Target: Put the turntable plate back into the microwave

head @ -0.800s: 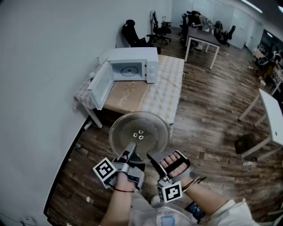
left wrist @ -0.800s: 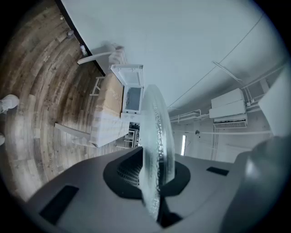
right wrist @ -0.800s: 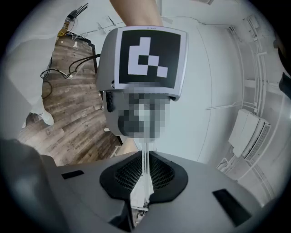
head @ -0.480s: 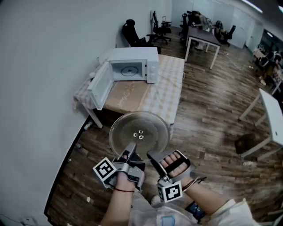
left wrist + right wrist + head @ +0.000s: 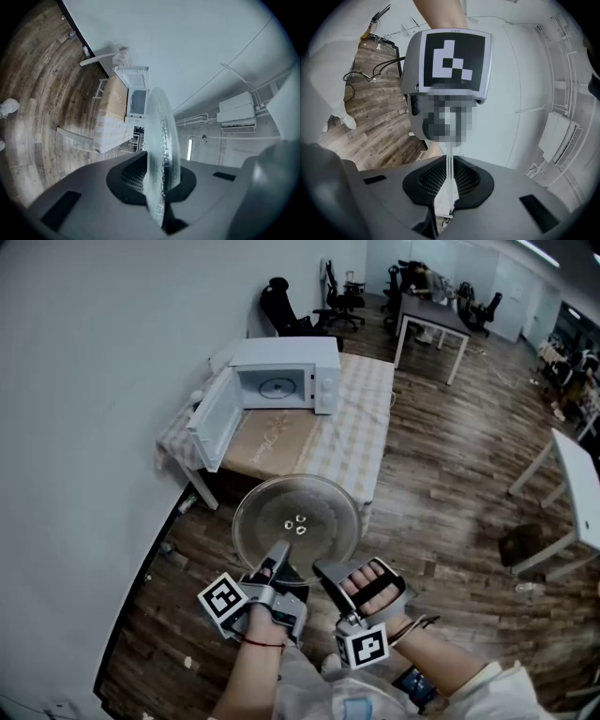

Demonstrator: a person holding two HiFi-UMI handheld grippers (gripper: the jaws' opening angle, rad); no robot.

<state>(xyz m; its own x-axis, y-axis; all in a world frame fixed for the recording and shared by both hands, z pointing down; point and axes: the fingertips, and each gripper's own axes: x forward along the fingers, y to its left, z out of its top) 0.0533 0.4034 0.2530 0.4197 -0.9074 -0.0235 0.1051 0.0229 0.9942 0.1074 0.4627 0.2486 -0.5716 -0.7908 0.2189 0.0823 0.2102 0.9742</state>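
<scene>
Glass turntable plate [image 5: 298, 507] hangs flat over the floor, well short of the table [image 5: 352, 442], carried at its near rim by 2 grippers. Left gripper [image 5: 277, 557] has its jaws clamped on the rim, pads pressing both faces of the glass. Right gripper [image 5: 322, 570] is closed on the rim just beside it, the plate running edge-on between its pads. Paired grips likely steady the wide, slippery disc and stop it tipping. Microwave [image 5: 281, 379] stands ahead on the table, its door [image 5: 214, 423] swung wide, leaving the cavity open for the plate.
</scene>
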